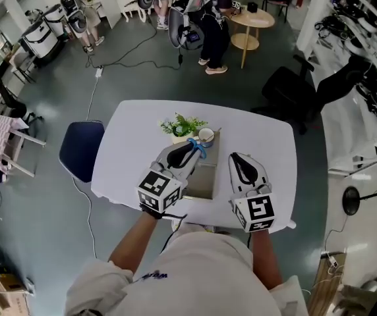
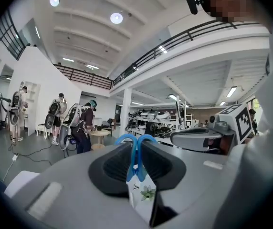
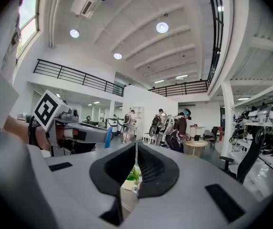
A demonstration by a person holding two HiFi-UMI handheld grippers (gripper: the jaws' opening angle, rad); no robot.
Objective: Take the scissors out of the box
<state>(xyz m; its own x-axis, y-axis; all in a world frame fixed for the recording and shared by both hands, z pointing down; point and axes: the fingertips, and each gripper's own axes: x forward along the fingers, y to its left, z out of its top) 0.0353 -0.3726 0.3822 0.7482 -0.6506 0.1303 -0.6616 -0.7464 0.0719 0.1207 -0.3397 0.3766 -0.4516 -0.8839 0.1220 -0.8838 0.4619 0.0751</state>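
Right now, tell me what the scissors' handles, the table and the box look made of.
The scissors' handles look like plastic: smooth, glossy blue loops. The table is probably laminate or painted board: flat, matte white. The box is hard to tell, perhaps metal or card: dull grey face, tan edge.

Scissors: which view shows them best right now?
Left gripper view: the scissors sit centre frame, blue handles pinched between the jaws of the left gripper. Head view shows only small blue loops at that gripper's tip; right gripper view just a blue sliver.
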